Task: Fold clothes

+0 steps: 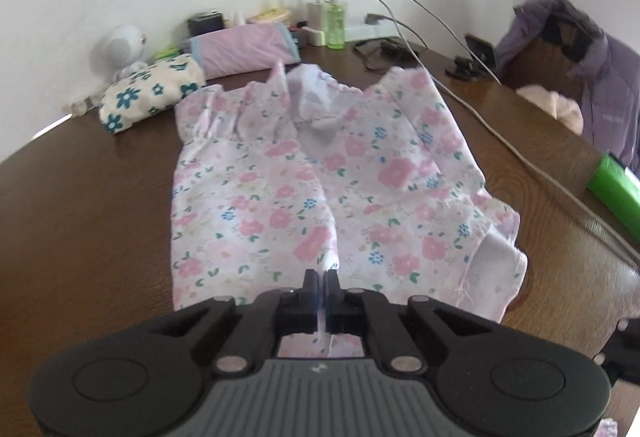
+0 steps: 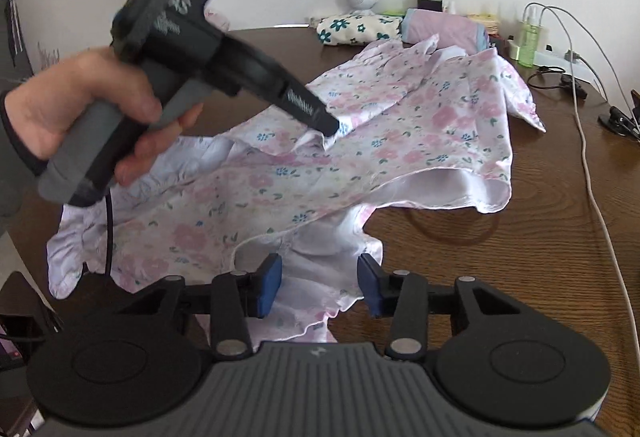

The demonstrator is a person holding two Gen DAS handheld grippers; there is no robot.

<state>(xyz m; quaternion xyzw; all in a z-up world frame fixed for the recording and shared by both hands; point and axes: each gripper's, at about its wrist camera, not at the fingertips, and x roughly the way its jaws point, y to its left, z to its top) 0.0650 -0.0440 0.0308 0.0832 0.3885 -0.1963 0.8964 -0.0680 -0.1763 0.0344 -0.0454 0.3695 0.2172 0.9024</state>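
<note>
A pale floral garment (image 1: pixel 320 177) with pink and blue flowers lies spread on the brown wooden table (image 1: pixel 80 217). In the left wrist view my left gripper (image 1: pixel 321 277) is shut on the near part of the cloth, and a strip of fabric shows between its fingers. The right wrist view shows the same left gripper (image 2: pixel 331 127), held by a person's hand (image 2: pixel 80 109), pinching a raised fold of the garment (image 2: pixel 420 141). My right gripper (image 2: pixel 320 287) stands open over the near hem. Fabric lies between its blue pads (image 2: pixel 270 285), which do not press on it.
At the table's far side are a folded blue-flowered cloth (image 1: pixel 148 93), a folded lilac cloth (image 1: pixel 244 49), a green bottle (image 1: pixel 335 23) and a white round device (image 1: pixel 120 47). A grey cable (image 1: pixel 500 129) runs down the right. A purple jacket (image 1: pixel 592 77) hangs on a chair.
</note>
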